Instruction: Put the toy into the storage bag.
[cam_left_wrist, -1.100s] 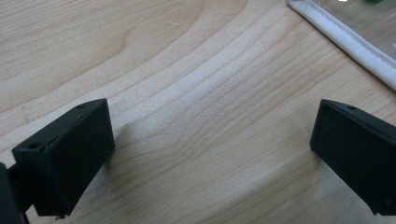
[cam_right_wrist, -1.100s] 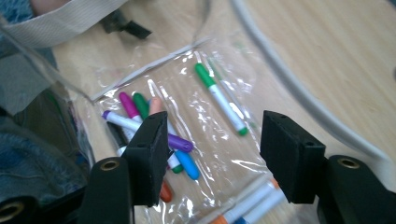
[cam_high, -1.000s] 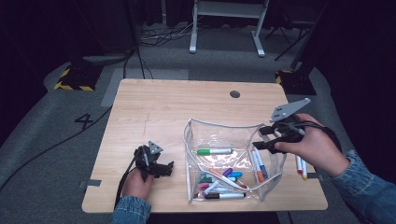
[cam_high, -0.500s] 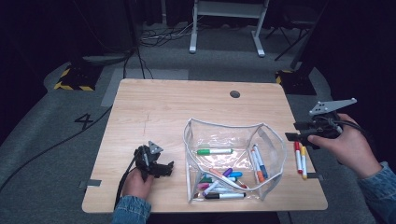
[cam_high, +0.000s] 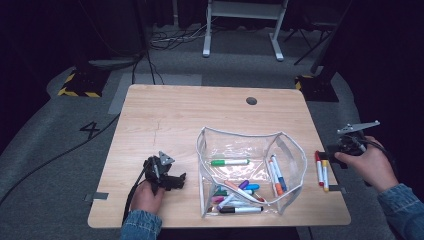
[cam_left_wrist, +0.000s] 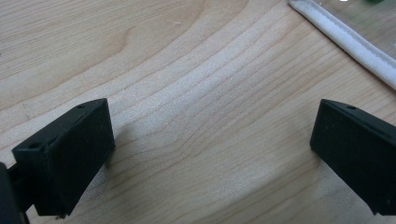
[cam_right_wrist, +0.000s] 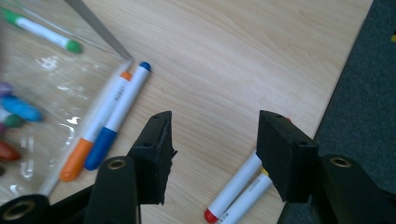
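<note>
From the high view, the right claw hangs at the right edge of the table, its jaws having just been closing a little yet parted, with nothing between them; it is just beside two loose markers, a red-capped marker and a yellow-capped marker, which lie side by side on the wood and touch neither jaw. The left claw rests on the table near its front left, released and holding nothing. Between the two hands stands one clear pouch, open at the top, with a green marker lying across its middle, two markers with orange and blue caps against its right wall, and a heap of several more at its front, too tangled to count exactly. Along the left gripper view, the left claw has its jaws spread wide over bare wood, gripping nothing, and the pouch's white edge crosses the upper right corner. Along the right gripper view, the right claw stands open above the table, empty; the red-capped marker and the yellow-capped marker lie below its right-hand jaw, partly hidden by it, while an orange marker and a blue marker lie side by side at the pouch's wall to the left.
</note>
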